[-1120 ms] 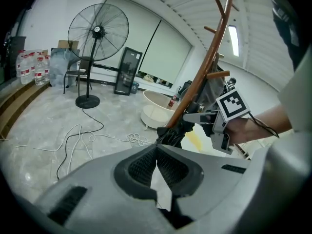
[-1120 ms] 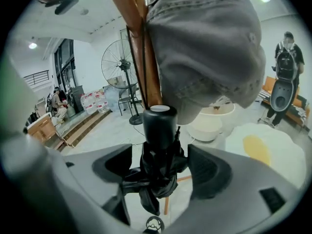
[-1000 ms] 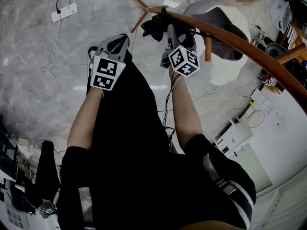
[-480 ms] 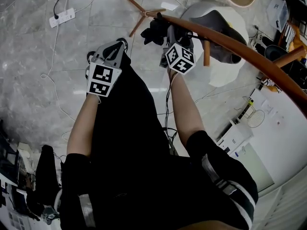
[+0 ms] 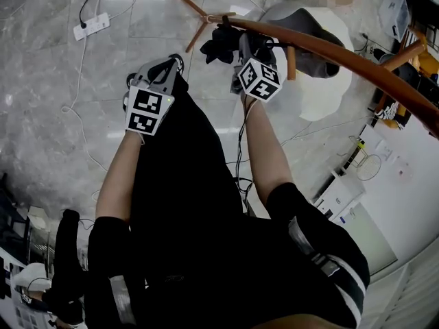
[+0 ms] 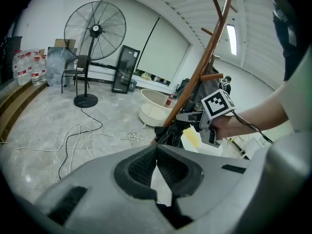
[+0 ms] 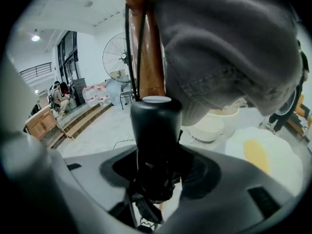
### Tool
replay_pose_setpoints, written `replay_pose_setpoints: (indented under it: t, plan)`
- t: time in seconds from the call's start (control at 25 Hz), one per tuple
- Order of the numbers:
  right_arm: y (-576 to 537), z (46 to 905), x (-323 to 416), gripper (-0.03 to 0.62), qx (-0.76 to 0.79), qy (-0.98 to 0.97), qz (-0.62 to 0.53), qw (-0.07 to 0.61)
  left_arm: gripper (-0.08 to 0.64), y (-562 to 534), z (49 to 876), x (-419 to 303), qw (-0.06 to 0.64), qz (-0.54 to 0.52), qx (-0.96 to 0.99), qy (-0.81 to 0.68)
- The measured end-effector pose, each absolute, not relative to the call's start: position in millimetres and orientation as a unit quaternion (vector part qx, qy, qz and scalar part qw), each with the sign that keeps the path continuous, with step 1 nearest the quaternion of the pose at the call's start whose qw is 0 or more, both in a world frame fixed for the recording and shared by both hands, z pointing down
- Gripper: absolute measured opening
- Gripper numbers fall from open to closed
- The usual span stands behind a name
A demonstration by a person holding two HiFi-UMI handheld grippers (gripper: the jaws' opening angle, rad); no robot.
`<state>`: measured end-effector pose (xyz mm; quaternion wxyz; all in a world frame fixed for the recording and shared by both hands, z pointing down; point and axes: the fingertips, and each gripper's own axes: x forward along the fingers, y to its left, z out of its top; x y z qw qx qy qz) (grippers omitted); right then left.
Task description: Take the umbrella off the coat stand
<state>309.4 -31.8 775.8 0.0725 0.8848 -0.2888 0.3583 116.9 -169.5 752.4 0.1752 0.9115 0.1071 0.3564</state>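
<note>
A black folded umbrella [image 5: 218, 41] hangs at the wooden coat stand's pole [image 5: 329, 52]. My right gripper [image 5: 251, 44] is up against it. In the right gripper view the umbrella's black round handle [image 7: 156, 123] stands between the pads, in front of the pole [image 7: 146, 57]. The right gripper [image 7: 158, 168] has just been closing and its pads now press on the handle. My left gripper [image 5: 171, 64] hangs to the left, apart from the stand. Its pads [image 6: 141, 165] meet, so the left gripper [image 6: 156, 152] is shut on nothing. The left gripper view also catches the right gripper [image 6: 187, 117] at the umbrella [image 6: 168, 133].
A grey garment [image 7: 229, 48] hangs on the stand just above the handle. The floor holds a power strip [image 5: 91, 26], loose cables [image 6: 80, 138], a tall fan [image 6: 92, 38] and a white tub [image 6: 151, 110]. A white table [image 5: 405, 184] stands at the right.
The right gripper's marker cube has shifted slightly up and turned a little at the umbrella. The left gripper has stayed put.
</note>
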Motion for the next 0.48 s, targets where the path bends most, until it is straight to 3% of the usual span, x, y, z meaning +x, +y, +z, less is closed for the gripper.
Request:
replay_pose_setpoints:
  t: [0.48]
  plan:
    - [-32.1,741.2,304.3,0.225,0.888,-0.269,0.369,0.064,0.0,-178.6,714.7,116.2,0.202,0.335,0.916,0.087]
